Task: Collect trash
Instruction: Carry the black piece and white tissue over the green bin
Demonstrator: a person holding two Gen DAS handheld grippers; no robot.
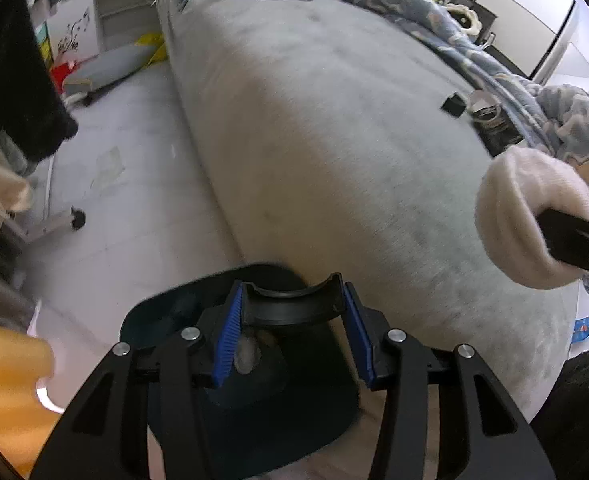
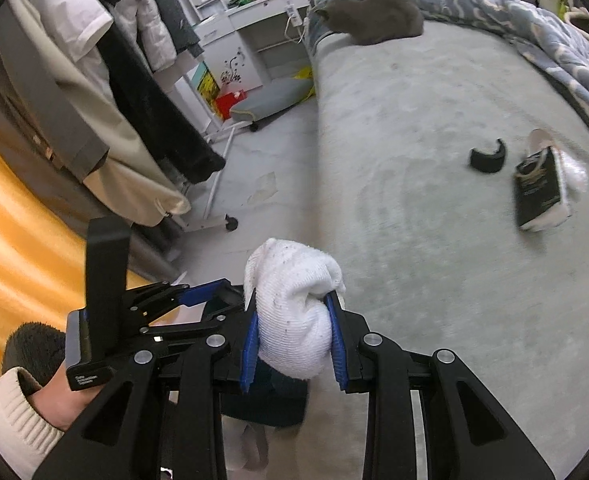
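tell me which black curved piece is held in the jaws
The black curved piece between the left gripper jaws; the other curved piece lies free on the grey bed.

My right tool [image 2: 294, 340] is gripping a balled white sock [image 2: 294, 312] above the bed [image 2: 414, 140] edge. My left tool [image 2: 198, 300] is showing beside it; a grey cat [image 2: 378, 16] is lying on the far end.

Nothing legible showing in either view. Pale print lying on the black box [image 2: 538, 190] on the bed, and small white lettering sitting on the black device [image 2: 90, 376] at the left gripper [image 2: 198, 294], both too blurred and too small for reading.
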